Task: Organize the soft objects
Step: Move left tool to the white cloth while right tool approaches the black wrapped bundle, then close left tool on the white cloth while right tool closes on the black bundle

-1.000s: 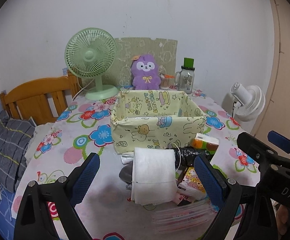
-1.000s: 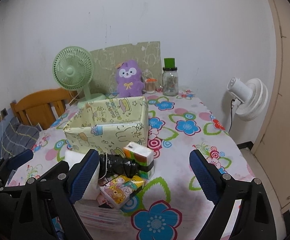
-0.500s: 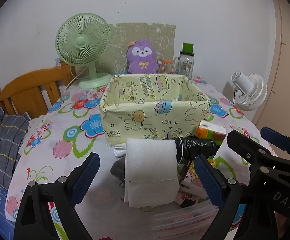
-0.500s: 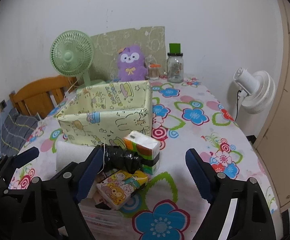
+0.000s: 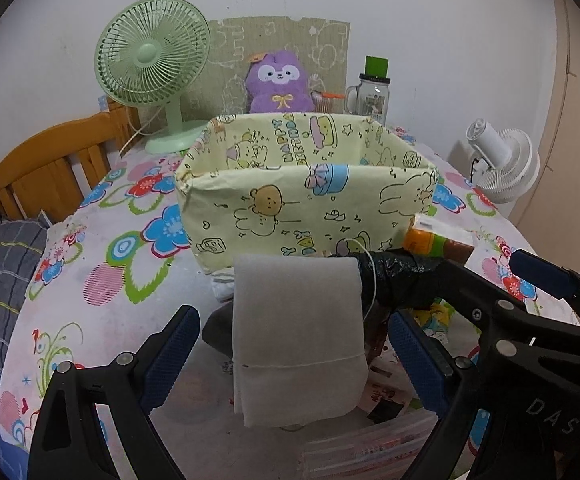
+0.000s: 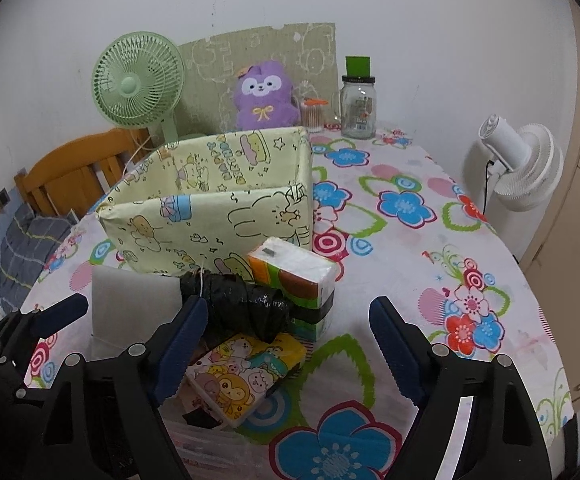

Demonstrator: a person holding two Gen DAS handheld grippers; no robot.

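Note:
A yellow cartoon-print fabric box (image 5: 306,200) (image 6: 210,216) stands open on the flowered table. In front of it lies a pile: a folded white foam sheet (image 5: 298,336) (image 6: 134,300), a black plastic bundle (image 5: 398,280) (image 6: 242,300), an orange-green tissue pack (image 6: 298,276) (image 5: 434,238) and a cartoon tissue pack (image 6: 246,376). My left gripper (image 5: 294,356) is open, its fingers on either side of the foam sheet. My right gripper (image 6: 286,352) is open just in front of the tissue packs and bundle.
A green desk fan (image 5: 154,60), a purple plush (image 5: 280,80) and a glass jar with a green lid (image 5: 372,92) stand at the table's back edge. A wooden chair (image 5: 50,160) is at the left, a white fan (image 5: 502,168) at the right. A clear plastic container (image 5: 370,444) lies nearest me.
Both grippers have moved forward and lower toward the pile. The foam sheet now sits between the left gripper's fingers. Nothing has been grasped.

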